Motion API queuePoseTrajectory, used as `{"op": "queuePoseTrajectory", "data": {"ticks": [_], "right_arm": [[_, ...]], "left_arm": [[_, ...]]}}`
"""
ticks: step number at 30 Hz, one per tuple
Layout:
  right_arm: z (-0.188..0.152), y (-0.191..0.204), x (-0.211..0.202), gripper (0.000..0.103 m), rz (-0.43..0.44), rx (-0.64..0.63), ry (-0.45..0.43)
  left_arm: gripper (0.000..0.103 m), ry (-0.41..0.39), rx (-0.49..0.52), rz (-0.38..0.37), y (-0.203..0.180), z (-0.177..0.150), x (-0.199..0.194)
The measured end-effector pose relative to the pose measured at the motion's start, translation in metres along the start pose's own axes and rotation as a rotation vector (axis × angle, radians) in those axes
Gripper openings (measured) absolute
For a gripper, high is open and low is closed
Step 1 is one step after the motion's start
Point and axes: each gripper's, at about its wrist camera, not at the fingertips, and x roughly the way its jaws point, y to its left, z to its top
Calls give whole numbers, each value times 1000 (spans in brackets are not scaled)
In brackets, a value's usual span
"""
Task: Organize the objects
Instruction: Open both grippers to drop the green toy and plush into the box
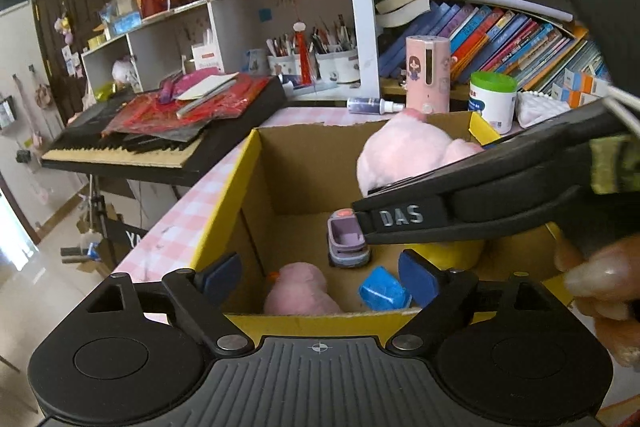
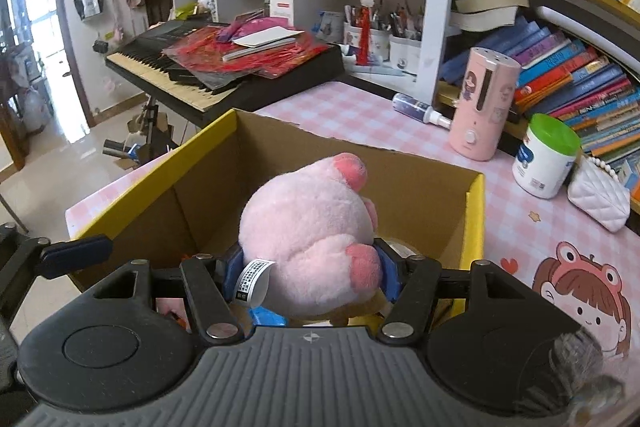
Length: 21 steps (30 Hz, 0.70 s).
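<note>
- Right gripper clamped on a big pink plush toy, blue pads squeezing its lower body, white sewn-in label sticking out on the left side.
- Toy hangs over the open cardboard box, above the rim, not yet resting inside; judged mid-drop, held low on the body so it can go in bottom first.
- Left gripper spread wide, nothing between the pads; it hovers over the near edge of the box, likely done with its own item.
- Already on the box floor: small pink plush, blue block, purple toy car, something yellow partly hidden behind the right gripper's arm.
- Box is the collecting bin, so loose toys end up together; the big toy will sit on top of the small ones.
- A person's fingers show at the right edge of the left view.
- Surface: table with pink checked cloth, cartoon girl print near the right corner.
- Also on the table: pink cylinder device, green-lidded tub, spray bottle, white quilted pouch.
- Room: crowded bookshelf at right, keyboard piled with red papers, pen pots, tiled floor, doorway left.
</note>
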Motion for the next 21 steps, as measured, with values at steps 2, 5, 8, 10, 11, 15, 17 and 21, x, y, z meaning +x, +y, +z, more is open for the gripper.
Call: {"op": "queuePoseTrajectory", "data": {"ticks": [2,5,8,10,11,15,17,21], "right_arm": [[0,4,2,61,2,-13,2],[0,9,5,65,10,-22,21],[0,13,4,74,23,-18,24],[0,15,-2,81,25,-8,0],[-1,16,-6,84,27,-5,-15],[-4,17,-23,88,23,12,-58],[-5,16,-32,89,15,32,-76],[-8,13,-54,90,-22,76,-125]], "left_arm": [[88,-10,5,7,2,-1,-5],[89,-19,17,28,4,-2,-10],[92,-25,6,39,8,-3,-14],[93,-32,-2,44,11,-4,-18],[93,-33,-9,46,12,-5,-19],[93,-42,-38,40,17,-6,-24],[93,-51,-47,36,19,-7,-28],[98,-66,-59,33,19,-7,-36]]}}
